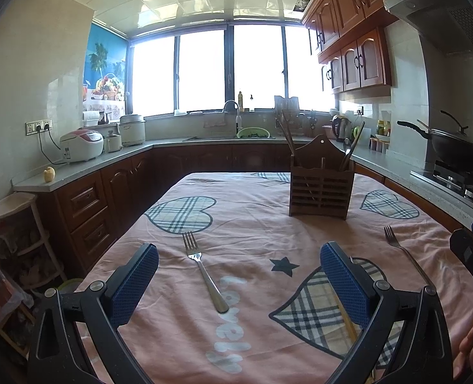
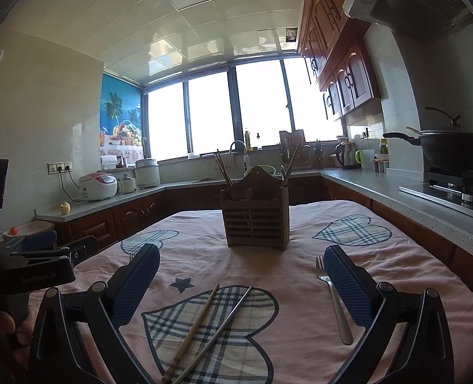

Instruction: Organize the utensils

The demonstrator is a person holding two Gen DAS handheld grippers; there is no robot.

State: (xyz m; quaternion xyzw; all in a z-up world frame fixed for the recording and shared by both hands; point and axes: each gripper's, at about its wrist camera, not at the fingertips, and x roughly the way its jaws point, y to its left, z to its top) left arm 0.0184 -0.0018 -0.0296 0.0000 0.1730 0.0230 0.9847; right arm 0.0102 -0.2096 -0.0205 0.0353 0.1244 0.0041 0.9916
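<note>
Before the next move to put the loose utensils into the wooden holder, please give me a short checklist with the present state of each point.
1. Left tongs open and empty: ok.
2. Right tongs open and empty: ok.
3. Fork lies flat between the left tongs' fingers, nothing covering it: ok.
4. Second fork lies beside the right tongs' right finger, not between the fingers: not ok for a direct grasp.
5. Two chopsticks lie loose on the tablecloth, tips apart: ok.
6. Free slot in the wooden holder: cannot tell.
</note>
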